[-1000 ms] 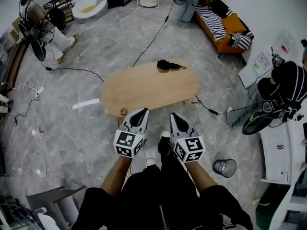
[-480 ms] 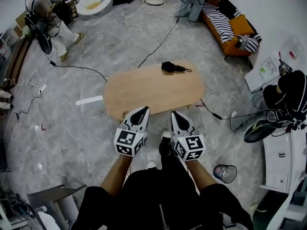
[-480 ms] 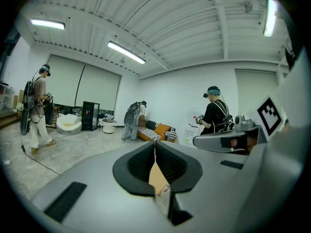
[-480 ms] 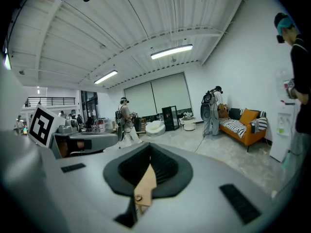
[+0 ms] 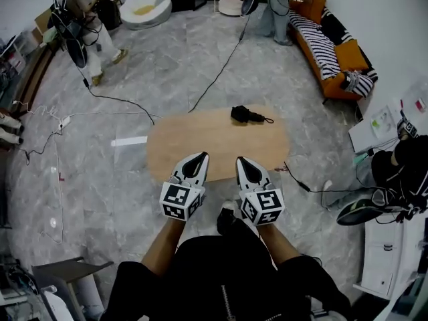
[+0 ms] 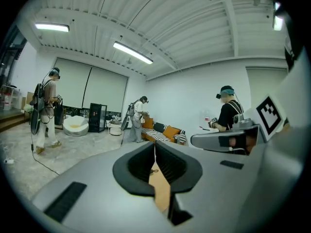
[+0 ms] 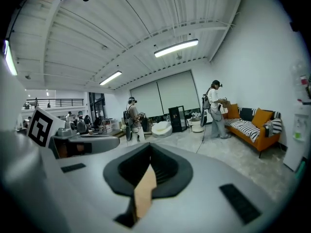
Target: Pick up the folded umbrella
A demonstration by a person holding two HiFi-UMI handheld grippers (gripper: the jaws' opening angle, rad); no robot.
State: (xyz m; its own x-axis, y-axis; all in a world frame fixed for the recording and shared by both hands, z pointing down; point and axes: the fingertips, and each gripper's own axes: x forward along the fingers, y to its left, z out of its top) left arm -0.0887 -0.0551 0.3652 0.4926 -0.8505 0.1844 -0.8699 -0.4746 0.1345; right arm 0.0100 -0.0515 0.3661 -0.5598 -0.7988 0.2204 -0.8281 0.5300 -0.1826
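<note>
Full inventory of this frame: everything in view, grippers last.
folded umbrella: 1, black, far edge of the table
table: 1, light wood, oval, centre
sofa: 1, orange with striped cushions, upper right
round seat: 1, white, top left
cables: several, black and white, on the floor
other people: 3, top left, top centre, right edge
left gripper: 1, white, shut, empty, at the table's near edge
right gripper: 1, white, shut, empty, beside it

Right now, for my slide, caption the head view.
Shut left claw and right claw face the folded umbrella across the table.
</note>
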